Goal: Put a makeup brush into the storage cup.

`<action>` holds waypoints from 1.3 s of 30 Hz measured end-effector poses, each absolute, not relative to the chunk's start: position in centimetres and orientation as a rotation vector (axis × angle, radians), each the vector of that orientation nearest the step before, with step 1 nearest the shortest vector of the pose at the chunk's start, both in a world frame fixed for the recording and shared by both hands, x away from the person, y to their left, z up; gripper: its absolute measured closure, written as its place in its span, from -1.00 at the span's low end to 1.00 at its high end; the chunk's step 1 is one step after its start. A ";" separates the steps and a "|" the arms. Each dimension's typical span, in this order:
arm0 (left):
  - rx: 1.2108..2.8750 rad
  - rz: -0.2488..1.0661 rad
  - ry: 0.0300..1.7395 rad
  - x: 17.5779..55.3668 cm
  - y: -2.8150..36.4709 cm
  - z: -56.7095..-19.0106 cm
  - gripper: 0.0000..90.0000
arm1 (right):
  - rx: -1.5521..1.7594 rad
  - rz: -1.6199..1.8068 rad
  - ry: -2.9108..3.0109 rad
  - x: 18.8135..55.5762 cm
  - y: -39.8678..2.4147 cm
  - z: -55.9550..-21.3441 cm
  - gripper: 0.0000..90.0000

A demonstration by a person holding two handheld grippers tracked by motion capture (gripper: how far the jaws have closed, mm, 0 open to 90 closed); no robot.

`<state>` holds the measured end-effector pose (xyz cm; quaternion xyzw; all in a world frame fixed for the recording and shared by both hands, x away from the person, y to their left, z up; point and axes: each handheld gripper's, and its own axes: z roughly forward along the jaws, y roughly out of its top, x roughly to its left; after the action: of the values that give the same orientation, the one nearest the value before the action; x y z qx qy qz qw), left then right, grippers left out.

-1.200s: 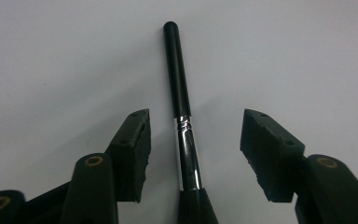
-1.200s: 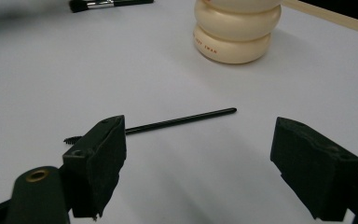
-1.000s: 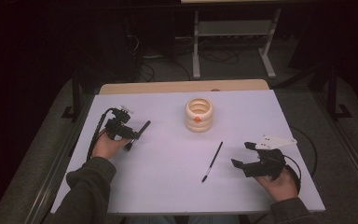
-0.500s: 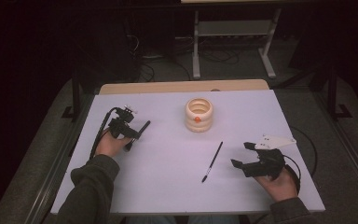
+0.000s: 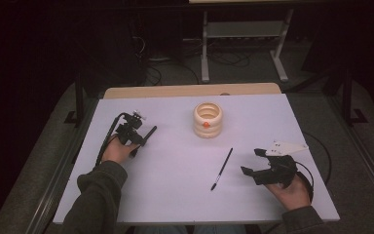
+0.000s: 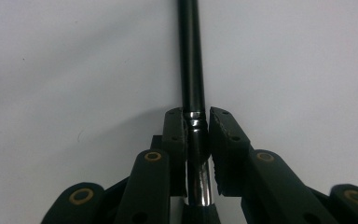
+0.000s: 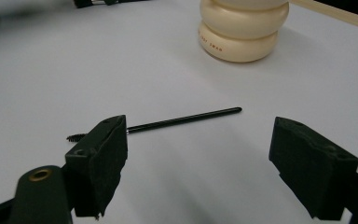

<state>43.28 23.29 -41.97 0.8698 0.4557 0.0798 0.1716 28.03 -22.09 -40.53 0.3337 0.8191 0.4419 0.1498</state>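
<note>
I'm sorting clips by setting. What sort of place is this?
Probably a lab or workshop set up for recording, not a home: a white table bearing just a cream ringed holder and a thin black brush, cables trailing over the dark floor, and a metal stand behind.

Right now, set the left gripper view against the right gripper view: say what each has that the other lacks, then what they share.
Left gripper view: the left gripper, whose jaws have just been closing, clamps a black tube with a silver band. Right gripper view: the right gripper, jaws open, a mascara wand lying beyond them, a cream ringed pot farther off. Shared: the white table.
</note>
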 end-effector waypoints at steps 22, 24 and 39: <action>2.446 0.239 1.237 42.5 24.1 -40.0 0.75 | 0.943 1.260 2.371 28.0 -21.8 -40.5 -0.57; 2.445 0.236 1.210 42.1 24.0 -39.5 0.75 | 0.932 1.261 2.375 27.9 -21.6 -40.3 -0.57; 2.488 0.241 0.974 38.4 22.8 -35.3 0.75 | 0.843 1.283 2.420 27.8 -19.9 -38.1 -0.56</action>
<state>38.40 22.77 -35.31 0.9031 0.3536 0.0875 0.2274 27.77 -19.93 -38.14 0.2913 0.8365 0.4434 0.1372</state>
